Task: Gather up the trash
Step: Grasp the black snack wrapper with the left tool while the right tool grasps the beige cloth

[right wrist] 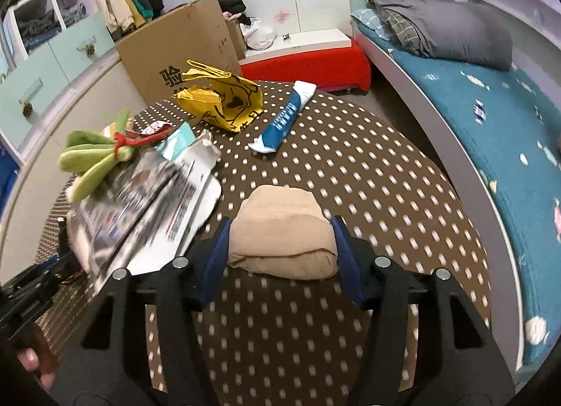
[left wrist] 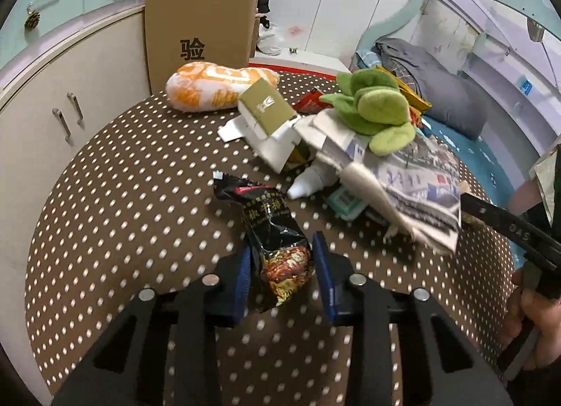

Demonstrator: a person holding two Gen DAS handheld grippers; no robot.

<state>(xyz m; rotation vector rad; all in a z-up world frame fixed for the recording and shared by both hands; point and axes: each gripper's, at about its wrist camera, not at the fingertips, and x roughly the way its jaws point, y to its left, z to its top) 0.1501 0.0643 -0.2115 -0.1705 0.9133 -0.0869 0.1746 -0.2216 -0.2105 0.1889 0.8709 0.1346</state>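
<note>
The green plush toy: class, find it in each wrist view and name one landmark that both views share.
Left wrist view: green plush toy upper right of centre, atop the newspaper.
Right wrist view: green plush toy far left, middle height, on the same newspaper.
Shared landmark: cardboard box with a printed black character.

Light: even indoor, moderately bright, source unseen
Shadows: soft, faint under items on counter (left wrist: pixel 105 195)
Glare: small shine on black snack wrapper (left wrist: pixel 277 230)
Blur: newspaper (right wrist: pixel 147 195) motion-smeared in both views
Distortion: strong fisheye bend, dark vignette corners
Focus: otherwise sharp centrally
</note>
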